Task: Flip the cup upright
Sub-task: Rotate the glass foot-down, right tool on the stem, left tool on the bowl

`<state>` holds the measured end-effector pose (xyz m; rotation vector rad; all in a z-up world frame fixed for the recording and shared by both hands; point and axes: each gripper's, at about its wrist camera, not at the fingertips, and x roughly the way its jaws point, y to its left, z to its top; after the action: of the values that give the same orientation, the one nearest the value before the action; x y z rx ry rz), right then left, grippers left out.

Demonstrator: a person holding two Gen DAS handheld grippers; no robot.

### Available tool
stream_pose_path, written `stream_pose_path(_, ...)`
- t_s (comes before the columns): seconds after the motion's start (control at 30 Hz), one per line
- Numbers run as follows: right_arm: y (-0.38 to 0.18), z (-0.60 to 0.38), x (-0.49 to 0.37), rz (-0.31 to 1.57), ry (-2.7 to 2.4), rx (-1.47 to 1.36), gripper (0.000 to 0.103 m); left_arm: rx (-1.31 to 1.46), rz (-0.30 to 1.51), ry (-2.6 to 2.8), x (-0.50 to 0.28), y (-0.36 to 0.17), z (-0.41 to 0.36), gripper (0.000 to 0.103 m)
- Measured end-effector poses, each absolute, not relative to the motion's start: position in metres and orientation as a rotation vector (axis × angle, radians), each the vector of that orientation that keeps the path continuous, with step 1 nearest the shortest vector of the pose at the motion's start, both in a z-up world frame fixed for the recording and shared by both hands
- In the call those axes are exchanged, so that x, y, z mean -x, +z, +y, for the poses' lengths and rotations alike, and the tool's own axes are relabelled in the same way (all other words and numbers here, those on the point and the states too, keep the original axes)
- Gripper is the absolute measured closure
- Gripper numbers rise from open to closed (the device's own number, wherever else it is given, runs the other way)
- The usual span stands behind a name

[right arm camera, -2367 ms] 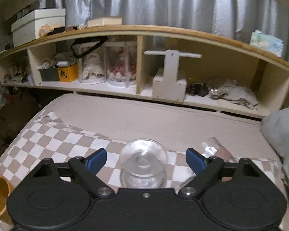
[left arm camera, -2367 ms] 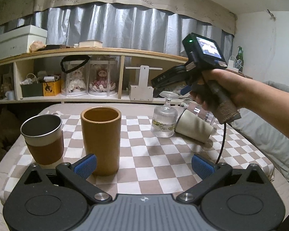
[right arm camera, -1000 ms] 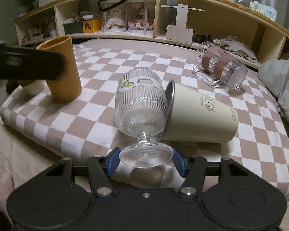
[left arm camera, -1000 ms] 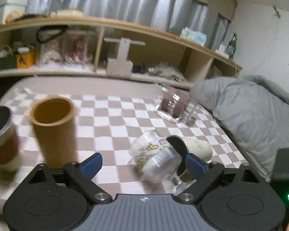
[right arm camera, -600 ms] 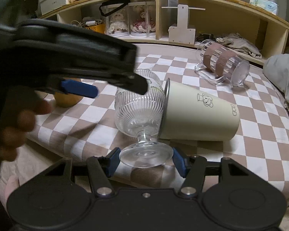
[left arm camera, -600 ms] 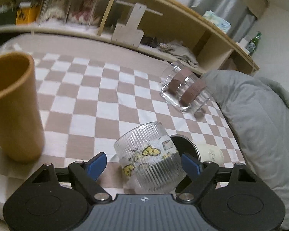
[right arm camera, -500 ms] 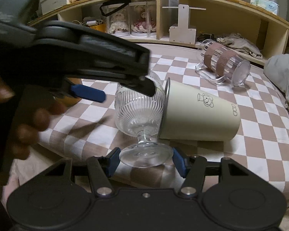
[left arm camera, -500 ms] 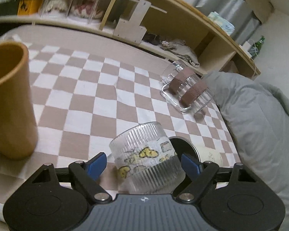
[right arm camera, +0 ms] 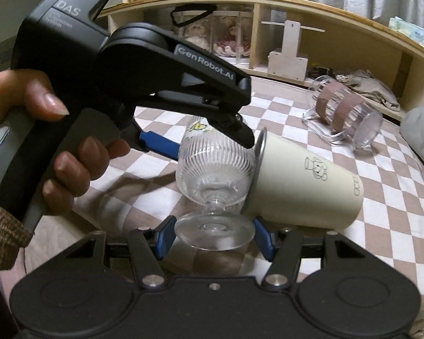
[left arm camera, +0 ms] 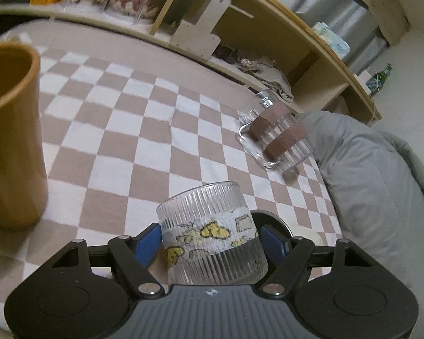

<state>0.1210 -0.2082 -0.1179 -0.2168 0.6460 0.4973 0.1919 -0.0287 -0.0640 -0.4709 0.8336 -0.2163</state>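
Note:
A ribbed glass goblet (right arm camera: 212,166) with a yellow cartoon band is held off the checkered cloth, tilted with its foot toward the right wrist camera. My right gripper (right arm camera: 214,238) is shut on its round foot (right arm camera: 214,233). My left gripper (left arm camera: 210,243) is closed around the goblet's bowl (left arm camera: 209,234), its blue pads against both sides. In the right wrist view the left gripper (right arm camera: 216,138) comes in from the left over the bowl.
A cream cup (right arm camera: 305,186) lies on its side against the goblet. A glass mug with brown bands (left arm camera: 277,135) lies on its side farther back. A tall orange cup (left arm camera: 8,138) stands at the left. A grey duvet (left arm camera: 376,186) is at the right, shelves behind.
My left gripper has come in from the left and closed its jaws on the goblet's bowl. My right gripper keeps hold of the foot.

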Motion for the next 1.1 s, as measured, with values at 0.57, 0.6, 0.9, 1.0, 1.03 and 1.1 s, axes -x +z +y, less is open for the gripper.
stream_pose_path(0.57, -0.12, -0.196, -0.149, 0.667, 0.625, 0.157, 0.042, 0.218, 0.631, -0.212, -0.17, -0.03, -0.036, 0.032)
stream_pose_path(0.6, -0.119, -0.197, -0.149, 0.667, 0.63, 0.149, 0.041, 0.203, 0.622, -0.212, -0.169, -0.03, -0.038, 0.032)
stream_pose_path(0.9, -0.112, -0.205, -0.153, 0.664, 0.683, 0.081, 0.054, 0.189, 0.606, -0.226, -0.163, -0.028, -0.036, 0.032)
stream_pose_path(1.0, -0.114, -0.199, -0.154, 0.658, 0.698, 0.102, 0.069, 0.184, 0.605, -0.235, -0.158, -0.027, -0.036, 0.032)
stream_pose_path(1.03, -0.114, -0.196, -0.153, 0.647, 0.678, 0.125, 0.078, 0.183, 0.605, -0.237, -0.157, -0.027, -0.035, 0.033)
stream_pose_path(1.1, -0.116, -0.195, -0.156, 0.641, 0.669, 0.14, 0.083, 0.191, 0.613, -0.241, -0.155, -0.026, -0.032, 0.032)
